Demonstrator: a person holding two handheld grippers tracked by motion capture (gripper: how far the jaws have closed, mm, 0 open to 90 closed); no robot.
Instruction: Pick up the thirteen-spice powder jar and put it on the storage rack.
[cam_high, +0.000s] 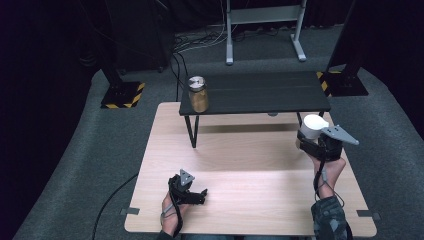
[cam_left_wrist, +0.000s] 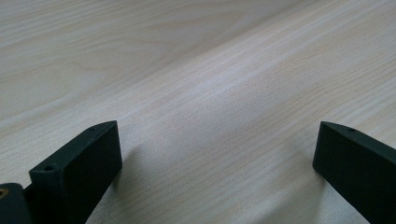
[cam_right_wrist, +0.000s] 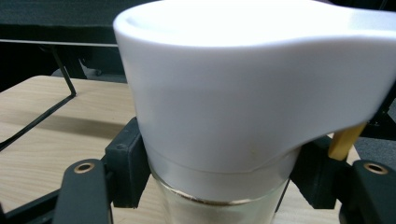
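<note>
White-lidded jar clamped in right gripper, aloft

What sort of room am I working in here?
Probably a lab or recording studio: a light wood table on grey carpet, dark surroundings, hazard-striped stand bases, and cables on the floor.

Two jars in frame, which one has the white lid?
The glass jar clamped in the right tongs, over the wooden table's right edge. The other jar, amber-filled with a metal lid, stands on the black shelf.
</note>
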